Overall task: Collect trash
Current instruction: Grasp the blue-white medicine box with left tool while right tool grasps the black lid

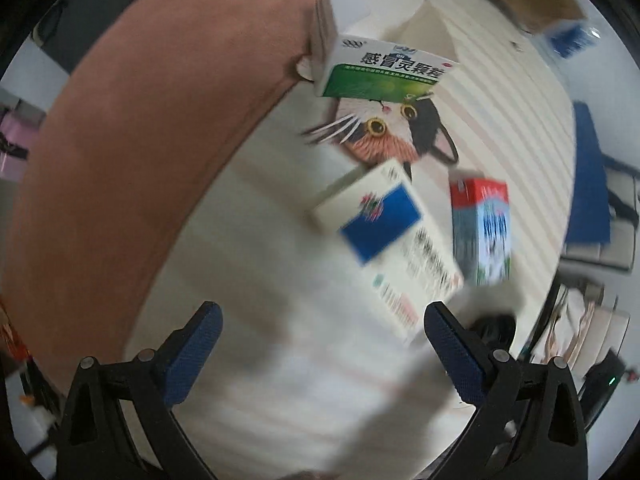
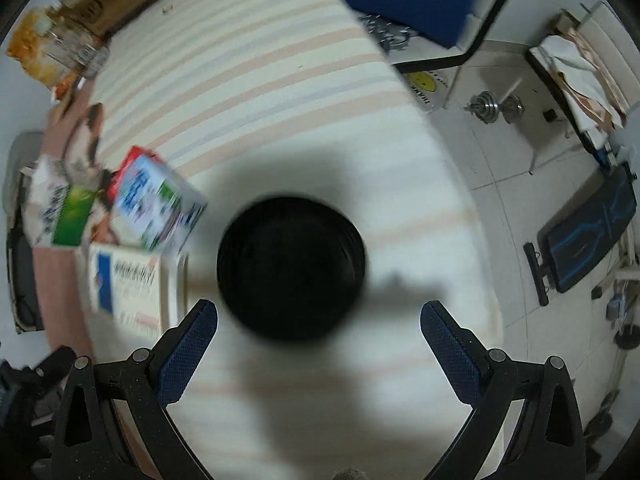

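Observation:
In the left wrist view a white box with a blue patch (image 1: 384,244) lies just ahead of my open, empty left gripper (image 1: 320,320). A red and blue carton (image 1: 482,232) lies to its right. A green and white medicine box (image 1: 380,72) stands farther off. In the right wrist view my open, empty right gripper (image 2: 318,316) hovers over a black round bin (image 2: 291,268) on the striped sheet. The carton (image 2: 156,204), the green box (image 2: 72,212) and the blue-patch box (image 2: 128,284) lie left of the bin.
A brown-pink blanket (image 1: 140,140) covers the bed's left part. A cat-print pillow (image 1: 392,132) lies under the boxes. Snack bags (image 2: 52,52) sit at the bed's far corner. Dumbbells (image 2: 496,106) and a bench (image 2: 584,236) stand on the tiled floor to the right.

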The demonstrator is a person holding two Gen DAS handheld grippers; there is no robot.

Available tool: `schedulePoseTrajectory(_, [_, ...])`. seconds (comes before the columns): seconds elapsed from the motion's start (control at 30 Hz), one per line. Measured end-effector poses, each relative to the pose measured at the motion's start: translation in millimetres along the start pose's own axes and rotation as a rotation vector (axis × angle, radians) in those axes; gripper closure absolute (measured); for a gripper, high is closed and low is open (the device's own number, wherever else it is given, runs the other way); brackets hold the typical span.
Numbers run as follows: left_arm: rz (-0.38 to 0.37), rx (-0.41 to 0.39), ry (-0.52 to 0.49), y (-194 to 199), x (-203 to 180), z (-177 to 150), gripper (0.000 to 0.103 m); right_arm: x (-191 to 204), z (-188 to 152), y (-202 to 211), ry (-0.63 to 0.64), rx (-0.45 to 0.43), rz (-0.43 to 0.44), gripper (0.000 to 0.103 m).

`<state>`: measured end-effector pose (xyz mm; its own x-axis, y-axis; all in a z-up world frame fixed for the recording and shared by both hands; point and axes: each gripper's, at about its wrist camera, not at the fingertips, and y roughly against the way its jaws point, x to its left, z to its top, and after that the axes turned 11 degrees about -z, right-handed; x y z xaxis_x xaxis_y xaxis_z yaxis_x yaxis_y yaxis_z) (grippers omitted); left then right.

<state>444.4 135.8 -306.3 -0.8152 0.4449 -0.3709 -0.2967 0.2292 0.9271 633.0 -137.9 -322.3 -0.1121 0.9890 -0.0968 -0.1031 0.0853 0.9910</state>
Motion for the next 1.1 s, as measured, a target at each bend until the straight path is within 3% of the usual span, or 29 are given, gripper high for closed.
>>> schedulePoseTrajectory(0.1, [-0.007, 0.026, 0.076, -22.2, -5.8, 18.4, 0.001, 14.3, 17.0, -22.1, 0.034, 0.031, 0.005, 0.001])
schedulePoseTrajectory(0.23, [-0.037, 0.064, 0.177, -50.5, -13.4, 36.1, 0.001, 19.3, 23.1, -27.4, 0.073, 0.022, -0.03, 0.013])
schedulePoseTrajectory(0.33, [0.012, 0.075, 0.18, -64.7, -18.4, 37.9, 0.002, 11.8, 24.9, -26.5, 0.082, 0.022, -0.043, 0.014])
schedulePoseTrajectory(0.43, [0.071, 0.074, 0.072, -64.0, -28.9, 28.7, 0.011, 1.4, 26.7, -29.1, 0.102, 0.034, -0.054, 0.014])
schedulePoseTrajectory(0.57, [0.182, 0.101, -0.275, -60.9, -40.6, -11.9, 0.011, -10.1, 19.3, -27.7, 0.156, 0.041, -0.063, 0.014])
schedulePoseTrajectory(0.6, [0.208, 0.112, -0.31, -61.8, -38.2, -18.8, 0.011, -12.3, 15.2, -28.0, 0.171, 0.047, -0.065, 0.014])
schedulePoseTrajectory(0.7, [0.186, 0.128, -0.286, -59.6, -20.0, -31.0, 0.011, -18.5, 6.7, -28.0, 0.192, 0.042, -0.079, 0.012])
schedulePoseTrajectory(0.87, [0.15, 0.075, -0.206, -46.8, -5.8, -39.8, 0.019, -21.1, 1.6, -31.3, 0.168, 0.05, -0.093, 0.011])
schedulePoseTrajectory(1.1, [0.17, 0.003, -0.37, -21.1, -21.9, -60.0, 0.019, -23.9, -5.0, -22.1, 0.149, 0.005, -0.095, 0.016])
